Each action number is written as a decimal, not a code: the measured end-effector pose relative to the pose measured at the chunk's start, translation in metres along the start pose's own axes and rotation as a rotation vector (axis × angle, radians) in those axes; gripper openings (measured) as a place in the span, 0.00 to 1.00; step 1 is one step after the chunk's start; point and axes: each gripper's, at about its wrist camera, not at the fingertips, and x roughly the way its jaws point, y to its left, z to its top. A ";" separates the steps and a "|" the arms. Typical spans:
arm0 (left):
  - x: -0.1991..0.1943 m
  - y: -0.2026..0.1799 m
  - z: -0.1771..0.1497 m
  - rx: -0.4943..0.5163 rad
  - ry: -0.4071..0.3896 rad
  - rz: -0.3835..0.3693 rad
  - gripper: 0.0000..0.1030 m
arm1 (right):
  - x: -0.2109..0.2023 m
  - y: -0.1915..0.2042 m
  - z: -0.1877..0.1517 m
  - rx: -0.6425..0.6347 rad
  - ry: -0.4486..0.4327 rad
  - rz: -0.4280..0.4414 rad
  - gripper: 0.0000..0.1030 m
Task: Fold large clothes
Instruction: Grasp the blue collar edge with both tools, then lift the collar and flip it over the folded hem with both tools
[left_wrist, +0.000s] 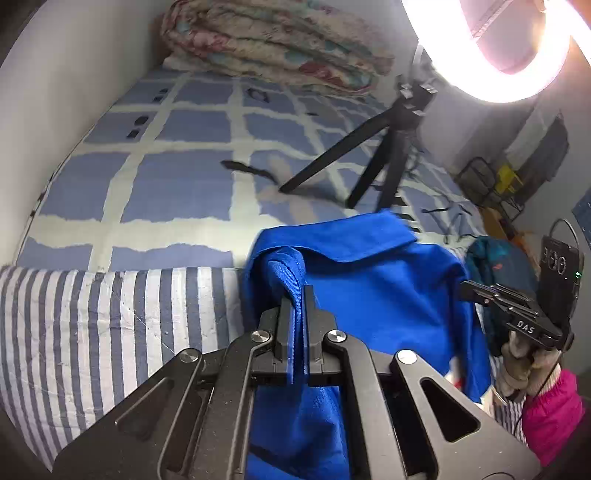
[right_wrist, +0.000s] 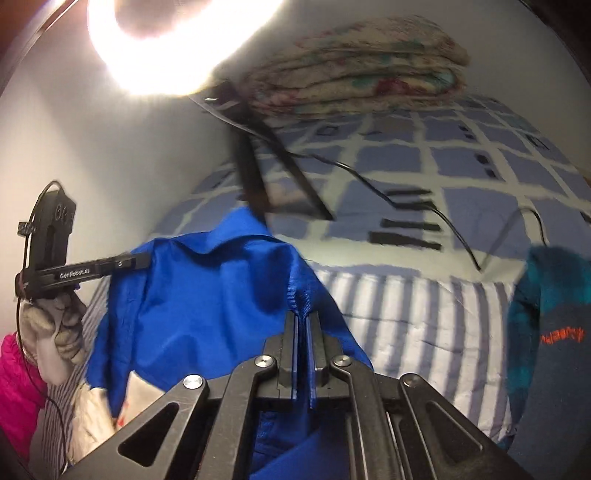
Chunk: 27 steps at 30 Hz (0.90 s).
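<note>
A bright blue garment (left_wrist: 376, 295) hangs lifted over a striped blanket (left_wrist: 110, 325) at the near end of the bed. My left gripper (left_wrist: 297, 299) is shut on a ribbed edge of the blue cloth, which runs down between its fingers. In the right wrist view my right gripper (right_wrist: 304, 317) is shut on another bunched edge of the same blue garment (right_wrist: 207, 295). Each gripper shows in the other's view: the right gripper (left_wrist: 466, 290) at the cloth's right side, the left gripper (right_wrist: 146, 258) at its left, each held by a gloved hand with a pink sleeve.
A black tripod (left_wrist: 373, 155) with a glaring ring light (left_wrist: 495, 48) stands on the blue checked bedsheet (left_wrist: 184, 177). A folded floral quilt (left_wrist: 273, 40) lies at the far end. A dark teal garment (right_wrist: 546, 332) lies at the right. Black cables (right_wrist: 424, 206) trail over the sheet.
</note>
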 end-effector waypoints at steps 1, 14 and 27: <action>-0.003 -0.001 0.000 0.004 -0.002 0.009 0.00 | -0.001 0.006 0.002 -0.031 0.012 0.020 0.04; 0.016 -0.003 -0.003 0.020 0.022 0.046 0.00 | 0.042 -0.032 0.021 0.102 0.054 -0.014 0.37; 0.007 -0.005 -0.004 0.027 -0.017 0.009 0.00 | 0.032 -0.006 0.019 -0.047 0.012 -0.033 0.03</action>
